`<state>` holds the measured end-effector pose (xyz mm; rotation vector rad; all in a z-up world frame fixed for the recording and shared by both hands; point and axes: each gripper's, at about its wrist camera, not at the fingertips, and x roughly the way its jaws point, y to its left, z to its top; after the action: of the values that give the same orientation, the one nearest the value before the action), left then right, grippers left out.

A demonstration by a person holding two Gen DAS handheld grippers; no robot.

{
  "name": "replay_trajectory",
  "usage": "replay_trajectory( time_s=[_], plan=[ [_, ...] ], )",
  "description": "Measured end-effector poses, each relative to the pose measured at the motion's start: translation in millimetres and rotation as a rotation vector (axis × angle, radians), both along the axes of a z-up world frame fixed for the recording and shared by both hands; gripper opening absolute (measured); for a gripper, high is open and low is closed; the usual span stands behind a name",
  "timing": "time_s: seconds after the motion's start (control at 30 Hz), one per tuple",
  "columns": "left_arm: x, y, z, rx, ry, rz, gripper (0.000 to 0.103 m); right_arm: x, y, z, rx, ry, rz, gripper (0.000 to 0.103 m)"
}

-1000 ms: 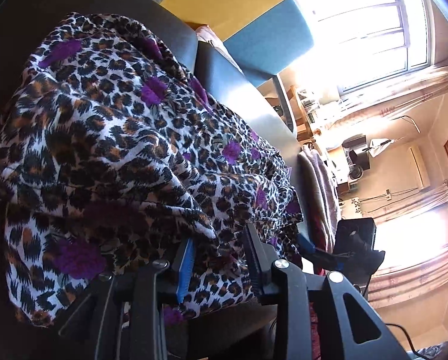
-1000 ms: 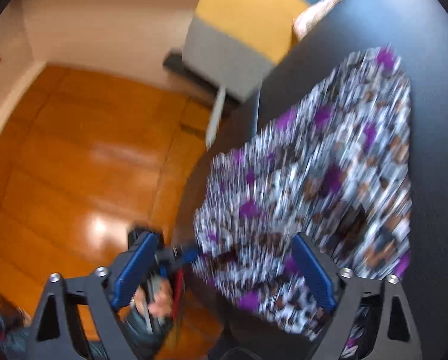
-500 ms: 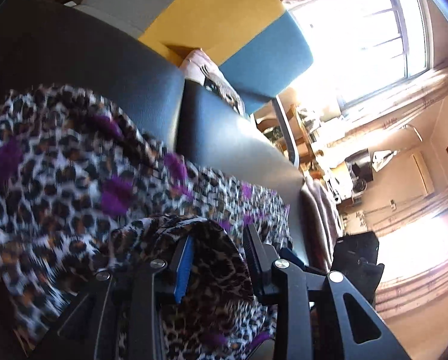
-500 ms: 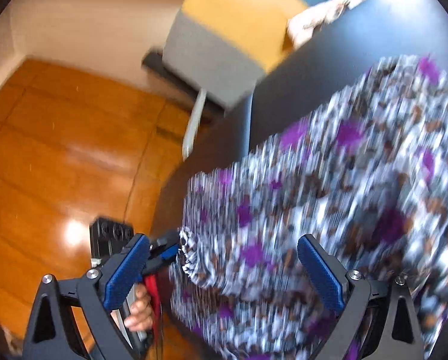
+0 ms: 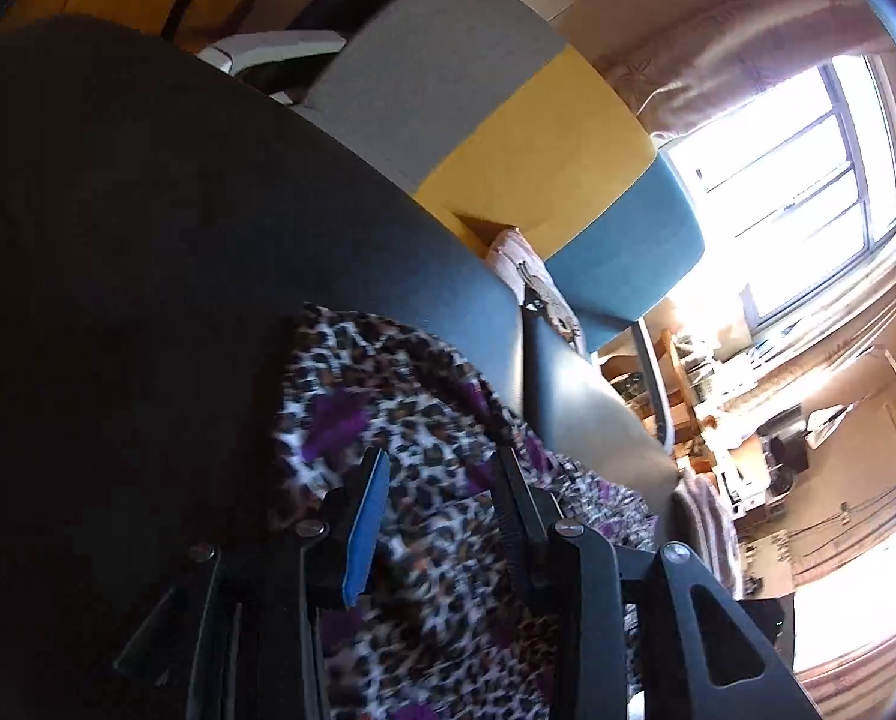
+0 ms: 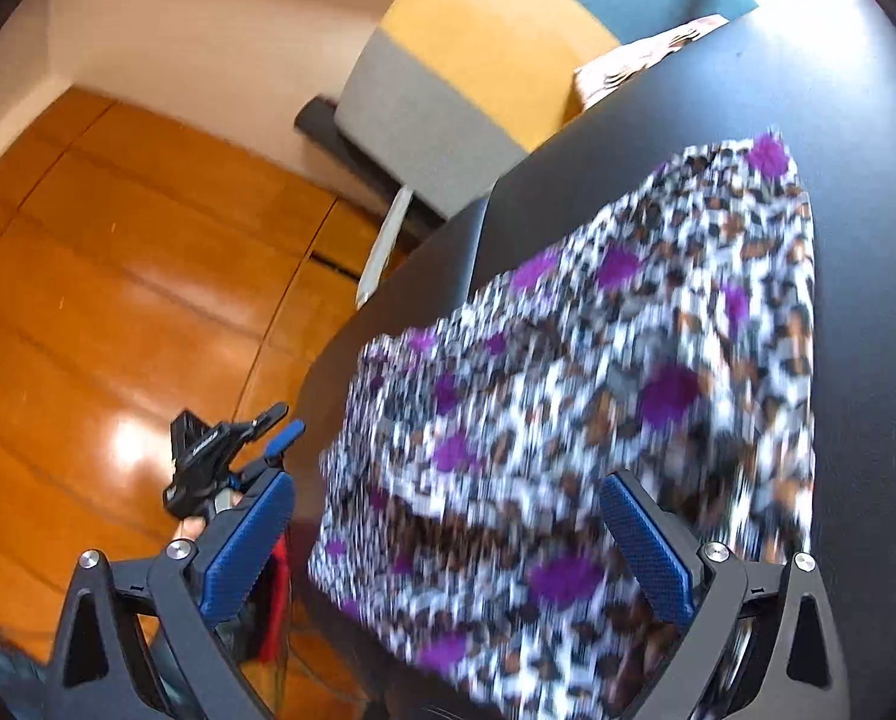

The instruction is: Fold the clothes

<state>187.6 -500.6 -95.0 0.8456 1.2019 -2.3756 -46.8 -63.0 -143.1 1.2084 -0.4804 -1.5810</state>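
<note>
A leopard-print garment [image 6: 598, 396] with purple blotches lies bunched on the dark counter [image 6: 856, 138], its near edge close to the counter's rim. The right gripper [image 6: 448, 540] hangs over that near edge, its blue-padded jaws spread wide with nothing between them. The left gripper [image 5: 441, 516] has its jaws set narrower, the cloth [image 5: 423, 480] showing in the gap, but whether they pinch it cannot be told. Beyond the far edge of the counter stands a chair [image 6: 484, 54] in grey, yellow and blue panels, with a folded pinkish cloth [image 6: 640, 60] at the counter's far rim. Glossy wooden floor [image 6: 117, 276] spreads to the left.
</note>
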Motion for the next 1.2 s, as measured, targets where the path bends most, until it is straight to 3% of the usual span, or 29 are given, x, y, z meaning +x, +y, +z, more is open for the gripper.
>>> replay_trajectory(
  time_s=[0.1, 0.2, 0.33, 0.53, 0.73, 0.83, 1.0, 1.1, 1.2],
  plan=[
    [11, 25, 7, -0.136, -0.07, -0.102, 0.039, 19, 2, -9, 0.051, 0.013, 0.042, 0.103],
    [-1, 64, 2, -0.209, -0.154, -0.264, 0.04, 30, 1, -16, 0.079, 0.071, 0.046, 0.103],
    [-21, 89, -17, -0.175, -0.203, -0.351, 0.04, 35, -4, -18, 0.077, 0.131, 0.05, 0.103],
    [-38, 72, -46, 0.039, -0.168, -0.275, 0.037, 48, -4, -21, 0.039, 0.281, 0.077, 0.103],
    [-50, 33, -26, 0.146, 0.094, -0.163, 0.018, 47, -10, -23, 0.018, 0.291, 0.075, 0.103],
    [-59, 5, -18, 0.149, 0.15, -0.052, 0.017, 48, -10, -23, 0.017, 0.3, 0.075, 0.103],
    [-63, -22, -17, 0.123, 0.069, 0.051, 0.029, 48, -9, -24, 0.006, 0.305, 0.073, 0.103],
    [-55, -17, -17, 0.027, -0.007, 0.05, 0.032, 47, -8, -24, -0.004, 0.307, 0.072, 0.103],
    [-49, -11, -28, -0.012, -0.088, 0.009, 0.034, 48, -10, -24, 0.003, 0.312, 0.071, 0.103]
  ],
)
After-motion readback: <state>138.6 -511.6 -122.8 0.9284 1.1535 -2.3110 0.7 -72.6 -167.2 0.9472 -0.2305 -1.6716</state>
